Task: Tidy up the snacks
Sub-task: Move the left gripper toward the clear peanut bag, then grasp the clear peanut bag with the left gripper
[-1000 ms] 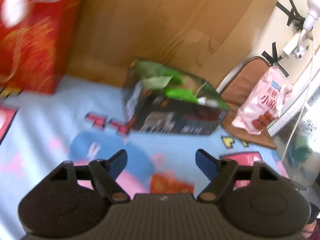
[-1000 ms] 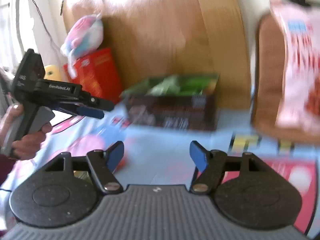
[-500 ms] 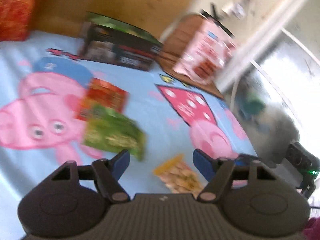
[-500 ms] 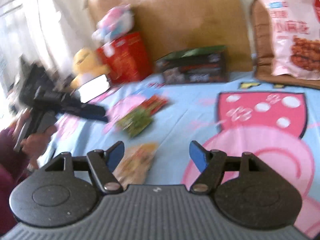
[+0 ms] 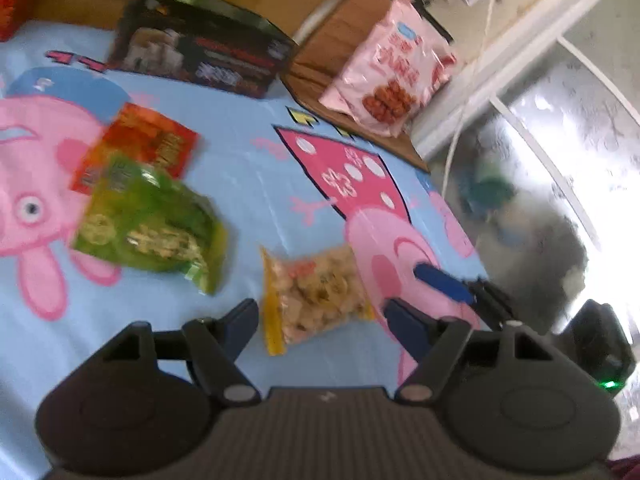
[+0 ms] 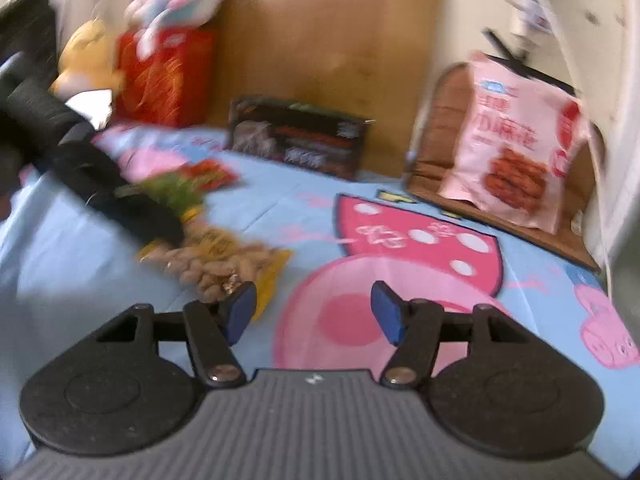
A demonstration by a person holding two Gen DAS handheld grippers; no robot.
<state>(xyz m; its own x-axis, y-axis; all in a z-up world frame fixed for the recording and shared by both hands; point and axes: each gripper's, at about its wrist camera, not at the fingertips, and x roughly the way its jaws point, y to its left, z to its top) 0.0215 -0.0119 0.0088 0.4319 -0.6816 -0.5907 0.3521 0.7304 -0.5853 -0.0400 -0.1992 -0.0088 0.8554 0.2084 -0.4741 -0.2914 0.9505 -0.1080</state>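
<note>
Snack sorting barely begun — three packets loose on the sheet.
Left gripper (image 5: 320, 316) and right gripper (image 6: 314, 312) both spread, empty; nut packet (image 5: 316, 292), green packet (image 5: 152, 224), red packet (image 5: 140, 148) not yet in the black box (image 5: 200, 60).

Wooden headboard (image 6: 328, 40) (sunlit), cream wall (image 5: 532, 16)

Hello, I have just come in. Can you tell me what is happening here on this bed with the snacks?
A person holds a gripper in each hand above a cartoon bedsheet, and both are open and empty. The left gripper points at a yellow bag of nuts, which lies flat between its fingers' line of sight. A green snack bag and a red snack bag lie nearby. A dark box stands at the back, and a pink bag leans on a brown cushion. The right gripper hovers beside the nuts.
</note>
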